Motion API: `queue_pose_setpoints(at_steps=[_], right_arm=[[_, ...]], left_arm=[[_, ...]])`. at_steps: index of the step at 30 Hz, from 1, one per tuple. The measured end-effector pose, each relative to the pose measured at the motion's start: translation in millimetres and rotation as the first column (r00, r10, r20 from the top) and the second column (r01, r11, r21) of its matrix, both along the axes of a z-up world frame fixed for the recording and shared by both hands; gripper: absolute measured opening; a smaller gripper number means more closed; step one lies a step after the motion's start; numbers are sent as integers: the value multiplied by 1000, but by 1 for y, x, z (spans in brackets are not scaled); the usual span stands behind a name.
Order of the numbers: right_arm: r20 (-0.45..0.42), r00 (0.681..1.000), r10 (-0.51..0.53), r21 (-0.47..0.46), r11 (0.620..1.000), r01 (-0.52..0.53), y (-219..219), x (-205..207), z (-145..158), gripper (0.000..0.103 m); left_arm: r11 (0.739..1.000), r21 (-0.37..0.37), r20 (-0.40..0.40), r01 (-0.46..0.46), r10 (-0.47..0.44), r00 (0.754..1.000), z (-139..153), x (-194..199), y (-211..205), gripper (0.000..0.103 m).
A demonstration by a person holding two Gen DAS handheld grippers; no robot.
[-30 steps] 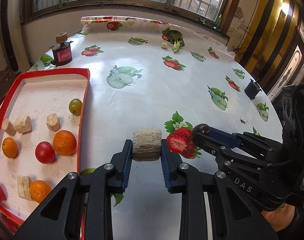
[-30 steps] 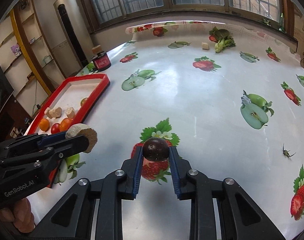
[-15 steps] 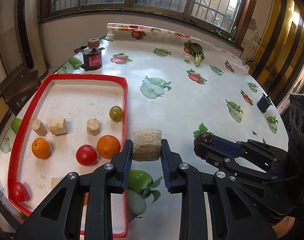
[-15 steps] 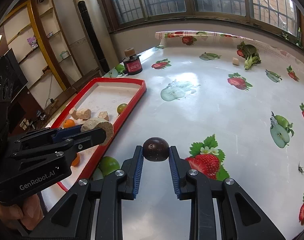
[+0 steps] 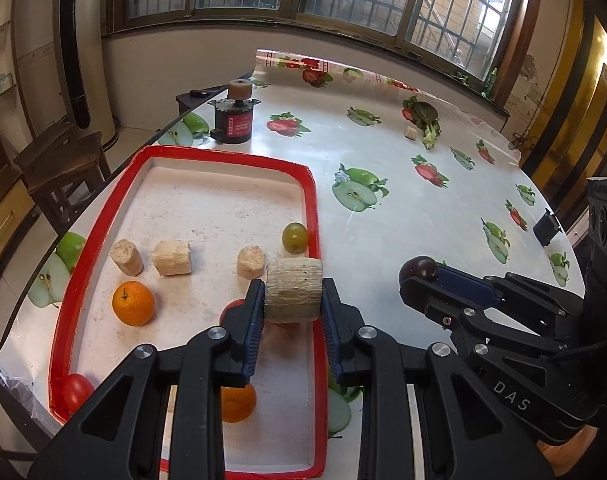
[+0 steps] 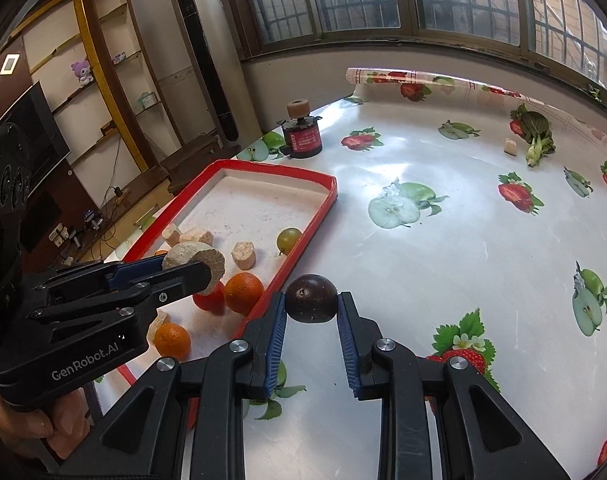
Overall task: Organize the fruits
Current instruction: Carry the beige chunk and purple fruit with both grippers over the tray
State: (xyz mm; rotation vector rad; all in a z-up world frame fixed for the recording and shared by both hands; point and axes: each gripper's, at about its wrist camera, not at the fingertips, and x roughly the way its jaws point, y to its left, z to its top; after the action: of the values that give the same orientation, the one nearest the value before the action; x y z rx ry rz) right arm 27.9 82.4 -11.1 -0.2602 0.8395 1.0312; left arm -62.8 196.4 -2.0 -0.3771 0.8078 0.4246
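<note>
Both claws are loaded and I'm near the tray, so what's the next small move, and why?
Probably lower the left claw and release its beige chunk onto bare tray floor: it hangs just inside the red rim, while the right claw with the dark fruit is outside it.

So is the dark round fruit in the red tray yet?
Not yet. The dark fruit is pinched in the right tool, outside the red tray rim, above the tablecloth.

The left gripper [image 5: 292, 312] hides most of a tomato [image 5: 232, 309] and part of an orange [image 5: 239, 403] in the red tray [image 5: 223, 158].
</note>
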Motion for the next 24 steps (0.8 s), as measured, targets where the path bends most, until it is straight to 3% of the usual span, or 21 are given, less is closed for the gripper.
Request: queue_pose_setpoints(at_steps=[24], right_arm=[[-6, 998, 69, 6, 998, -69, 71, 7, 3, 26]], left_arm=[[995, 40, -12, -92, 92, 996, 4, -8, 60, 25]])
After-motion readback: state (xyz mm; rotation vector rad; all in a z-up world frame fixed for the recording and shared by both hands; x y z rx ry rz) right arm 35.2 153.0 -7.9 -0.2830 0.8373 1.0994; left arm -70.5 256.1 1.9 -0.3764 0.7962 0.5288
